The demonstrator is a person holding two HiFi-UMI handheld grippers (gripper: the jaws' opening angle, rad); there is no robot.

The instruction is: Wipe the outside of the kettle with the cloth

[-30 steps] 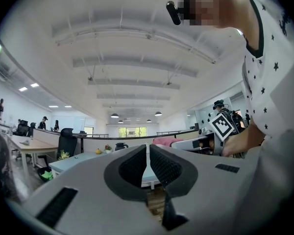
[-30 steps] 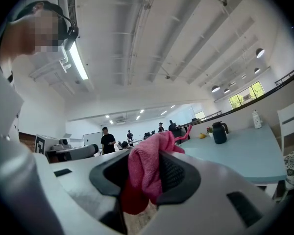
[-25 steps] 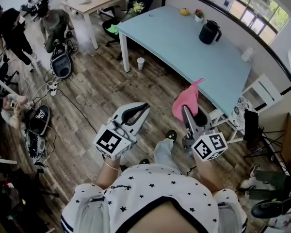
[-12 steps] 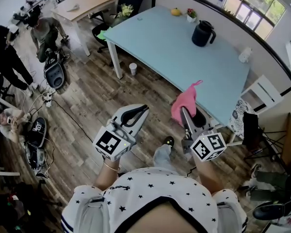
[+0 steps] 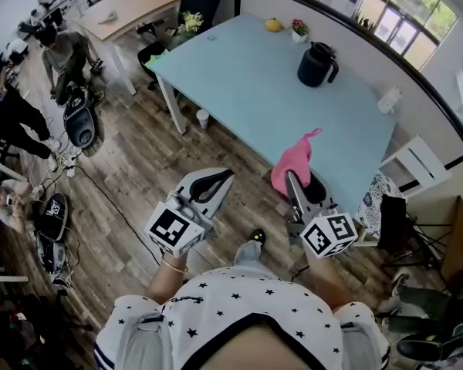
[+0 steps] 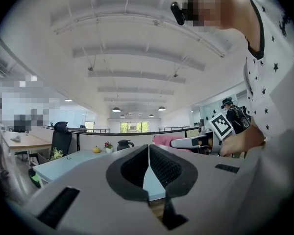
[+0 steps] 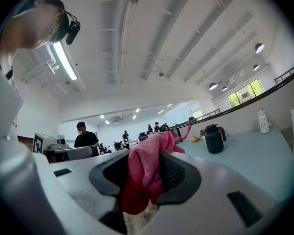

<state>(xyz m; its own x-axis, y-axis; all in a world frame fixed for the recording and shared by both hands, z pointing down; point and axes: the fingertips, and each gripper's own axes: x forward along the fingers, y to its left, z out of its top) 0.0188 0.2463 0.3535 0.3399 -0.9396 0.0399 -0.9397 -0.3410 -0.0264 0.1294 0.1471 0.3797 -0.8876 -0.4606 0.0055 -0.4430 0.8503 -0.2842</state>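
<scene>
Bright window daylight plus ceiling lamps; strong fisheye warp, dark corners; sharp.

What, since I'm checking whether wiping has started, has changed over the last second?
The person appears to have stepped toward the table, so it and the kettle sit further left and lower in the head view. Nothing was taken hold of or let go. Unchanged: the right hand-held gripper stays clamped on the pink cloth, the left hand-held gripper stays shut and empty, and the kettle stands untouched.
</scene>
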